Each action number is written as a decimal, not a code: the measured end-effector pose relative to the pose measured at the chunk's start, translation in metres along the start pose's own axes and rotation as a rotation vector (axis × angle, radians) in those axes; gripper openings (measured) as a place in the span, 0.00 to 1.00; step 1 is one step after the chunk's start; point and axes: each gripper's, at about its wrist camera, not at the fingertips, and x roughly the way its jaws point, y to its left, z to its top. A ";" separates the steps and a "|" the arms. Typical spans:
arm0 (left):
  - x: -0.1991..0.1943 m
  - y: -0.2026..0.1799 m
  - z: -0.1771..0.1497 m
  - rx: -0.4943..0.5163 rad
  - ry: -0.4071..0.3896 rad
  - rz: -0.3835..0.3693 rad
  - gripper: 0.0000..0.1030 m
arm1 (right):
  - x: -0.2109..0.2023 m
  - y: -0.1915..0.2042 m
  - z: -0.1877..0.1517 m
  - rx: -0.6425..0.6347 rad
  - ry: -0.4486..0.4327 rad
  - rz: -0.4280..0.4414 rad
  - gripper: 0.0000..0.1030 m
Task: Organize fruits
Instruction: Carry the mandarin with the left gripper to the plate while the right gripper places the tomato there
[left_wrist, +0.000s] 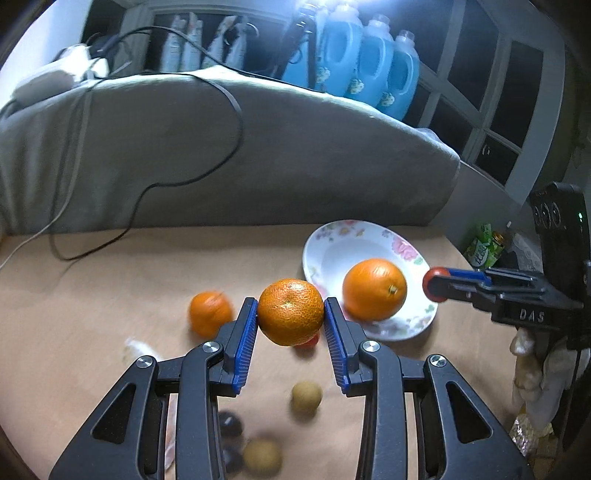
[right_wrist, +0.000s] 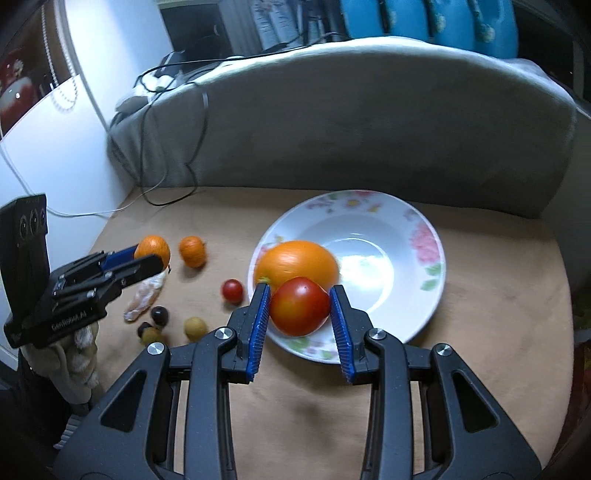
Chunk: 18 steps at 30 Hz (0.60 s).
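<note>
My left gripper (left_wrist: 290, 312) grips a mandarin (left_wrist: 290, 312) above the tan table (right_wrist: 480, 314); my right gripper (right_wrist: 299, 306) clamps a tomato (right_wrist: 299, 306) over the flowered plate (right_wrist: 424, 240) holding an orange (right_wrist: 295, 260). Grey sofa (right_wrist: 351, 129) and blue bottles (left_wrist: 373, 59) stand behind.

The shallow round white plate (right_wrist: 424, 236) carries pink, yellow and green flowers on its rim, and the large smooth orange (right_wrist: 295, 260) in it is bright orange, with a red, orange-tinged round tomato (right_wrist: 299, 306) just near it. The dimpled mandarin (left_wrist: 290, 312) is deep orange between blue ribbed pads (left_wrist: 246, 343) on black arms. The tabletop (right_wrist: 480, 332) is pale tan, the draped cloth (right_wrist: 369, 122) grey, the far jugs (left_wrist: 369, 62) sky blue.
</note>
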 end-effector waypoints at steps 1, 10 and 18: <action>0.005 -0.003 0.004 0.005 0.004 -0.010 0.33 | 0.000 -0.003 -0.001 0.004 0.001 -0.004 0.34; 0.037 -0.020 0.026 0.020 0.035 -0.067 0.33 | 0.006 -0.023 -0.005 0.017 0.005 -0.034 0.34; 0.057 -0.028 0.036 0.023 0.065 -0.096 0.34 | 0.014 -0.028 -0.007 0.013 0.015 -0.043 0.34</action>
